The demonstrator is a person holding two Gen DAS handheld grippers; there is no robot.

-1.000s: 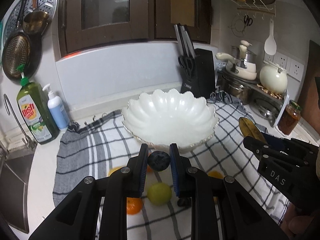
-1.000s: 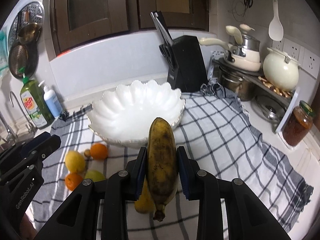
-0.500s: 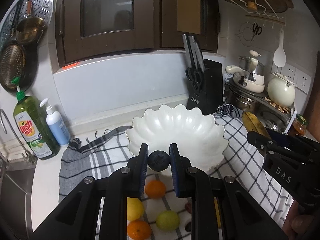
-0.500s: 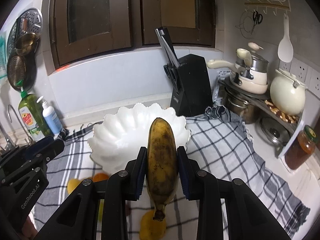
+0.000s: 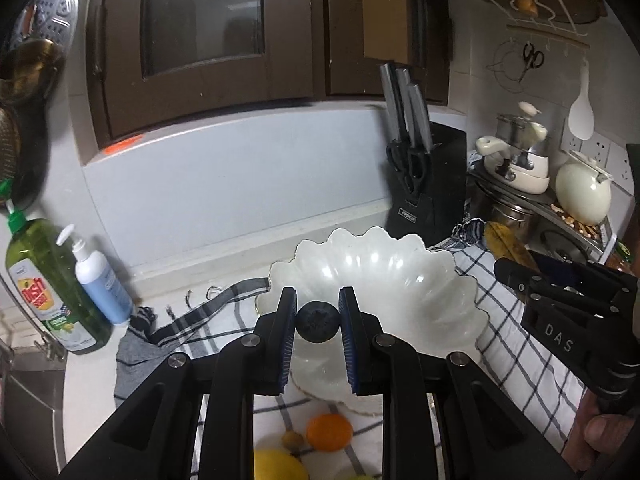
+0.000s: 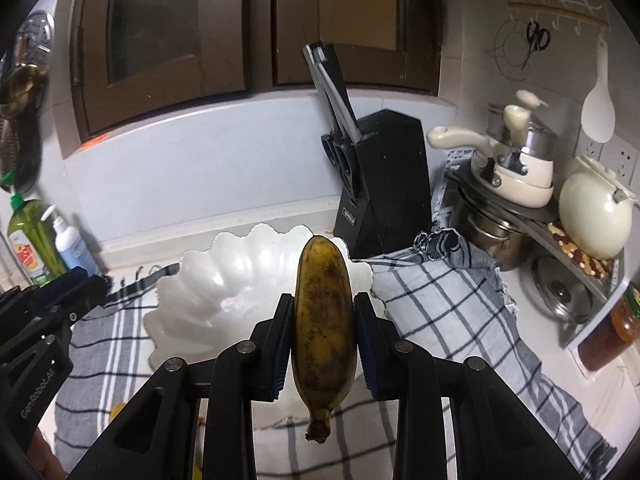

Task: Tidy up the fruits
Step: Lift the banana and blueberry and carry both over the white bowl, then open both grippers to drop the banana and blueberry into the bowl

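Observation:
My left gripper [image 5: 318, 320] is shut on a small dark blue berry [image 5: 318, 322], held above the near rim of the white scalloped bowl [image 5: 400, 276]. My right gripper [image 6: 323, 316] is shut on a brown-spotted banana [image 6: 324, 320], stem toward me, over the bowl's [image 6: 240, 280] near right edge. The bowl looks empty. An orange [image 5: 329, 432], a lemon [image 5: 280, 466] and a small brown fruit [image 5: 293, 438] lie on the checked cloth [image 5: 516, 364] below my left gripper. In the left wrist view the right gripper [image 5: 560, 304] shows at the right with the banana tip [image 5: 504, 240].
A black knife block [image 6: 380, 196] stands behind the bowl. Pots, a cream kettle [image 6: 596, 216] and a jar [image 6: 612, 332] crowd the right side. Dish soap [image 5: 48, 284] and a pump bottle [image 5: 102, 280] stand at the left by the sink [image 5: 28, 400].
Both grippers have drawn back and risen a little with their fruit still held, so the bowl looks smaller and farther off. The loose fruit on the cloth has slid down the left wrist view.

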